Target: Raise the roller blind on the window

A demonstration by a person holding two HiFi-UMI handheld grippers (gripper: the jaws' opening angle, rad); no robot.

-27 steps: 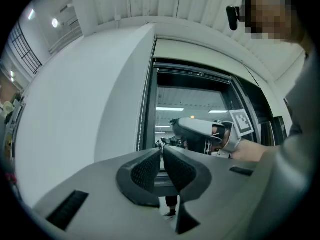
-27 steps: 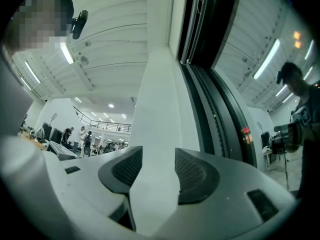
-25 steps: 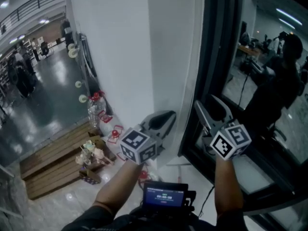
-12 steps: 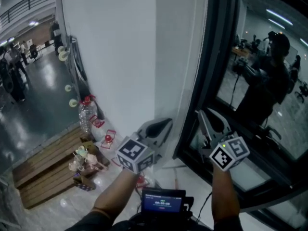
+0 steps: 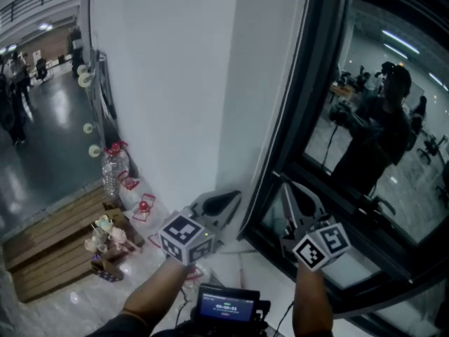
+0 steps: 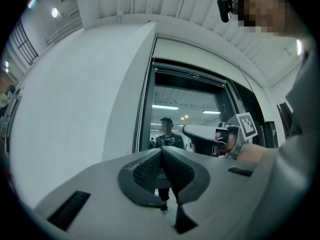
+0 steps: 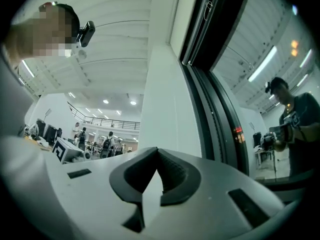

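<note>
Head view: the left gripper (image 5: 226,202) is held up before the white wall (image 5: 175,83), and the right gripper (image 5: 296,201) to its right before the window (image 5: 365,83). The roller blind's bead chain (image 5: 279,111) hangs down the frame's left edge, between the two grippers.

Left gripper view: the pads are pressed together and hold nothing. The chain (image 6: 140,120) lies beyond them, to the left.

Right gripper view: the jaws have just been closing. The tips (image 7: 157,151) now meet, with nothing seen between them.

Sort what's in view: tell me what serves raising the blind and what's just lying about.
For the job:
bead chain
window

Lying about:
water bottle
wooden pallet
</note>
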